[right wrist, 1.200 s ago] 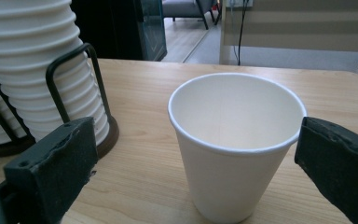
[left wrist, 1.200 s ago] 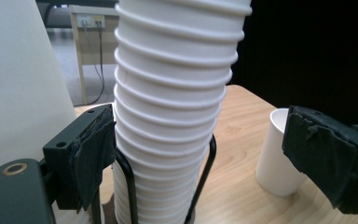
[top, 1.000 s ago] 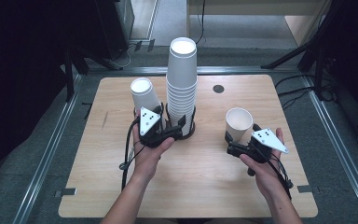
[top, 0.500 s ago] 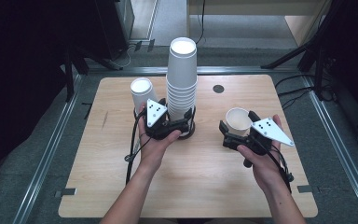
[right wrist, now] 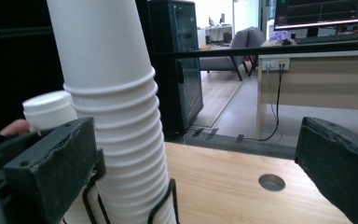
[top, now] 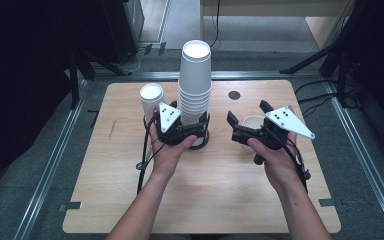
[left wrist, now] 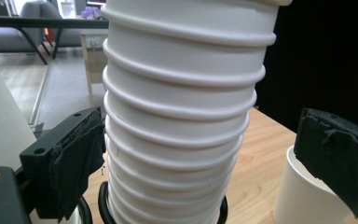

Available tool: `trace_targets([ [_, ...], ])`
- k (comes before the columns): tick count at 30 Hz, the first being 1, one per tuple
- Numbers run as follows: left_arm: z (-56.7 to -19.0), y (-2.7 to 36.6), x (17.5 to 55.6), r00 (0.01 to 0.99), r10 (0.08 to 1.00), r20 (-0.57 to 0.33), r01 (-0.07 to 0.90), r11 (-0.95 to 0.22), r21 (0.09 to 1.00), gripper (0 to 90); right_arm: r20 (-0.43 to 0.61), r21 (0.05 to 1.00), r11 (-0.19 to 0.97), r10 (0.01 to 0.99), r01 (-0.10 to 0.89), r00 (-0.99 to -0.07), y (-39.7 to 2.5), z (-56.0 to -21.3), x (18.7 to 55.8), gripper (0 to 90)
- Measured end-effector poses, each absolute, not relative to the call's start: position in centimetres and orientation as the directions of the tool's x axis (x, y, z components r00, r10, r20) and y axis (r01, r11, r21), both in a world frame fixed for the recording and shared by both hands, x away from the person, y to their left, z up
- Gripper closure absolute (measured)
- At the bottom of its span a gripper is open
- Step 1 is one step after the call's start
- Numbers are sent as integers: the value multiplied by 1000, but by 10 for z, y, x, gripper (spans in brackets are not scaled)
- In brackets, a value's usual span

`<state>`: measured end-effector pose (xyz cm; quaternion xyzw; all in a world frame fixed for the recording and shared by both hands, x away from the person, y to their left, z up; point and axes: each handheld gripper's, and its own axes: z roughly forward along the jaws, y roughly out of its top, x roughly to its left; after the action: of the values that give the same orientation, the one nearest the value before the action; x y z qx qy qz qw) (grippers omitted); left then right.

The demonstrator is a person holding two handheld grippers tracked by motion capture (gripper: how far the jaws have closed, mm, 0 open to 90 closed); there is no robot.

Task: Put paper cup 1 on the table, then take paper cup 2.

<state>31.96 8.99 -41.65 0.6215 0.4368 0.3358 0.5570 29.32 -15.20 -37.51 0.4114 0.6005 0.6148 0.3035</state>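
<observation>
While my left gripper (top: 200, 131) brackets the stack (top: 195, 95), jaws apart, my right gripper (top: 247, 120) gapes over a cup (top: 253, 123); next, closing on the stack.

My high view looks steeply down on the table (top: 130, 210) from its near side. My left gripper view sits very close to the cup stack (left wrist: 177, 116), dead at twelve o'clock. My right gripper view shares that stack, at ten o'clock.
</observation>
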Motion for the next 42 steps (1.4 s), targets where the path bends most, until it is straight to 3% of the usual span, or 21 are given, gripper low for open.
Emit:
trace_targets([
  [25,-409,86,331,358,932,-53,136,5,991,24,127,992,-112,826,61,-550,-105,-313,311,0],
  [42,-410,81,340,356,932,-75,112,37,993,22,123,992,-78,813,104,-569,-85,-311,342,0],
])
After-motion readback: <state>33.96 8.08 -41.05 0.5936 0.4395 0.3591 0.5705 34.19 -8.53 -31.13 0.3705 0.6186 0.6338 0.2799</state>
